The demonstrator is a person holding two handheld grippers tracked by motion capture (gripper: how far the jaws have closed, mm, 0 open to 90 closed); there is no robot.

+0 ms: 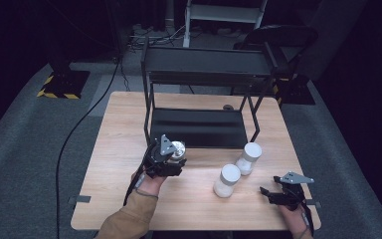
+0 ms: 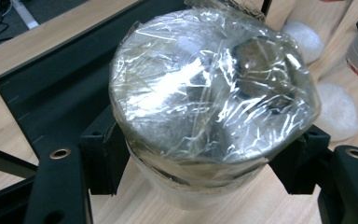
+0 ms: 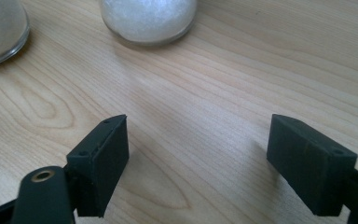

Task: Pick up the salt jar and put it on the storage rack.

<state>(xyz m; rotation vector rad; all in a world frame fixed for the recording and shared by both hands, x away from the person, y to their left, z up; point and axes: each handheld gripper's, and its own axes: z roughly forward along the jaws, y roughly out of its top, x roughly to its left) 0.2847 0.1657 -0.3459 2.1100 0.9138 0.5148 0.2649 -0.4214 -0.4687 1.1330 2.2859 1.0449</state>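
Left gripper (image 1: 175, 158) is clamped on a foil-capped jar (image 2: 205, 98), pads pressed on its sides below the cap, held just before the black rack (image 1: 199, 127). Right gripper (image 3: 198, 154) stands spread over bare table (image 3: 205, 84), nothing between its jaws.

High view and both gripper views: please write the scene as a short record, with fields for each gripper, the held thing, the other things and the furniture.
left gripper: shut on the foil-topped jar, near the rack's lower shelf
held thing: foil-topped jar, crinkled clear wrap over a shiny top, between both jaws
right gripper: open, nothing between the jaws, low over the table
other things: two jars with white contents, upright on the table between the grippers
furniture: wooden table; black two-shelf rack at its far side
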